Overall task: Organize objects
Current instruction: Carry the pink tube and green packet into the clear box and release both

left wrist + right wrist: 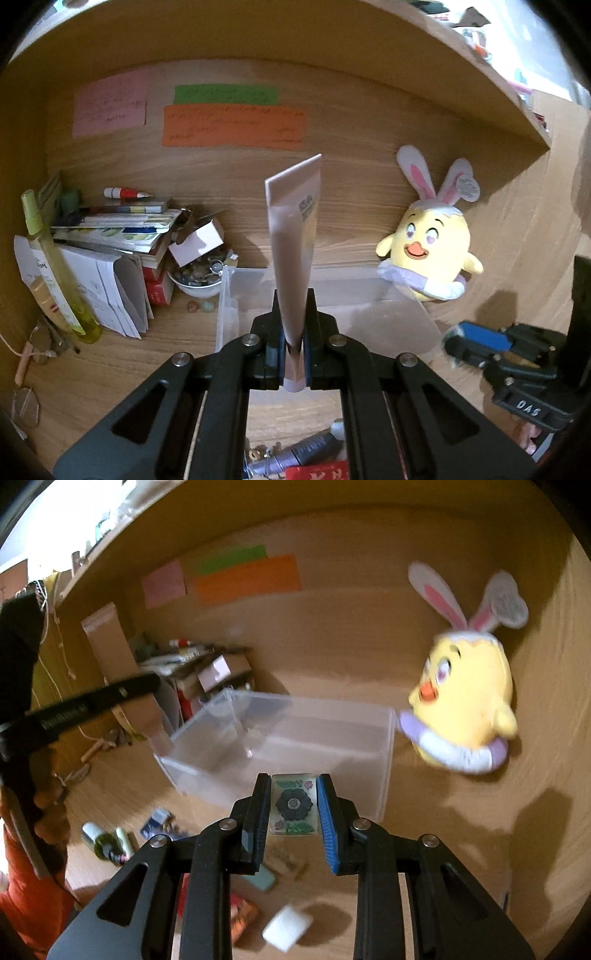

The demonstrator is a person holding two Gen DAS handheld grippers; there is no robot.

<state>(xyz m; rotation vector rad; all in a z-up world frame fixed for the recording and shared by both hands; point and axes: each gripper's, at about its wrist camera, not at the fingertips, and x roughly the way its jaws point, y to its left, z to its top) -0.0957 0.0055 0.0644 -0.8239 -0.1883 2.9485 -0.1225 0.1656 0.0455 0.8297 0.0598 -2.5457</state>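
Clamping a pale pink cosmetic tube, the left gripper has its jaws closed tight on the tube's lower part; the tube stands upright, crimped end uppermost, cap end poking out below the pads.

Left wrist view, items:
- Clear plastic bin, on the wooden desk directly behind the held tube.
- Yellow chick plush with rabbit ears, leaning on the back panel, just right of the bin.
- Stack of books and papers, far left; red-and-white pen on top.
- White bowl of small stones, between the stack and the bin.
- Yellow-green spray bottle, tilted against the papers.
- Pink, green and orange notes, stuck to the back panel.
- Right gripper, low at the right edge.

Right wrist view, blurred, items:
- Right gripper, jaws nearly closed, gripping a small flat tile with a dark flower print by its two side edges, in front of the bin's near wall.
- White foam block, on the desk below.
- Dark green bottle, possibly glass, lying at lower left.
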